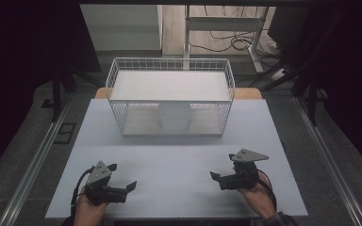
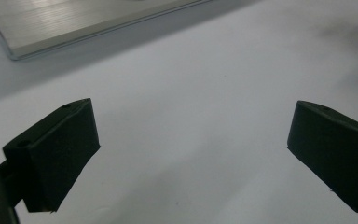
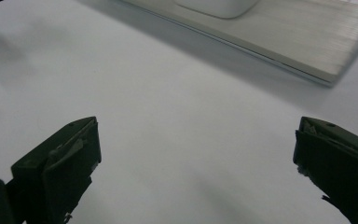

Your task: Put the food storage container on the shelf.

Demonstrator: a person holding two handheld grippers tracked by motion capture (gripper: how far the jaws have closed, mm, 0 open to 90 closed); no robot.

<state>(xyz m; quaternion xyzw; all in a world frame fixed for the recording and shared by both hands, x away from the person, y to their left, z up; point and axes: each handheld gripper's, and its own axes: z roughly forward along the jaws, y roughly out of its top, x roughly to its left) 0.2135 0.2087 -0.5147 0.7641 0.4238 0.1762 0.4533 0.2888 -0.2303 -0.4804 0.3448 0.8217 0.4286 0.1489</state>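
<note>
Both grippers rested at the near edge of the table, the left gripper near the left corner and the right gripper near the right, each with its jaws spread wide and holding nothing. The step in hand looked like a start — neither tool had closed in on anything. The likeliest object of the work was the white container, standing inside the white wire basket at the far middle of the table, well apart from both grippers. The next move would call for reaching forward and over the basket's rim, since its wire walls bar a level approach. The container was hard to read — white on white behind the mesh, its top and shape unclear. In the right gripper view it was cut off at the upper edge.
</note>
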